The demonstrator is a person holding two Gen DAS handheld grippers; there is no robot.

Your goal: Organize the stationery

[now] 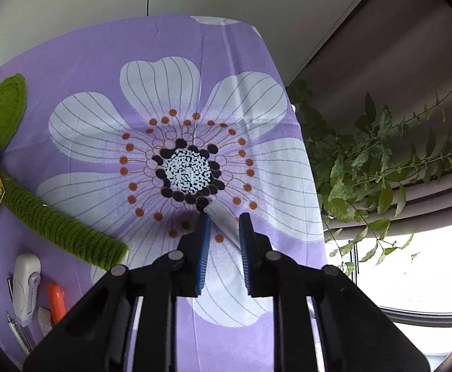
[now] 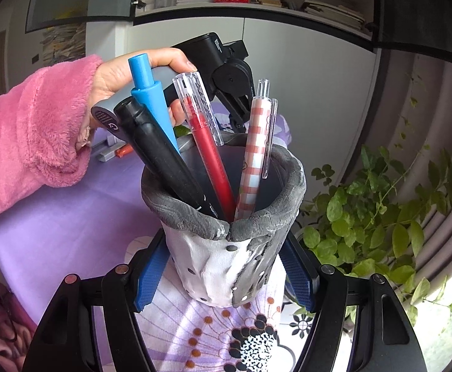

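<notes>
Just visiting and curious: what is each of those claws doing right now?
Left gripper: open around a white pen, not clamped.
Right gripper: closed on the pen holder.

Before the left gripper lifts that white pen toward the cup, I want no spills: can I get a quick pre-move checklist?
1. White pen lies between the left gripper fingers: ok.
2. Left jaws closed on it: not ok, gap visible.
3. Right gripper pads against the pen cup: ok.
4. Room left in the cup beside the checked pen and red pen: ok.
5. Cup off the tablecloth or resting on it: cannot tell.
</notes>
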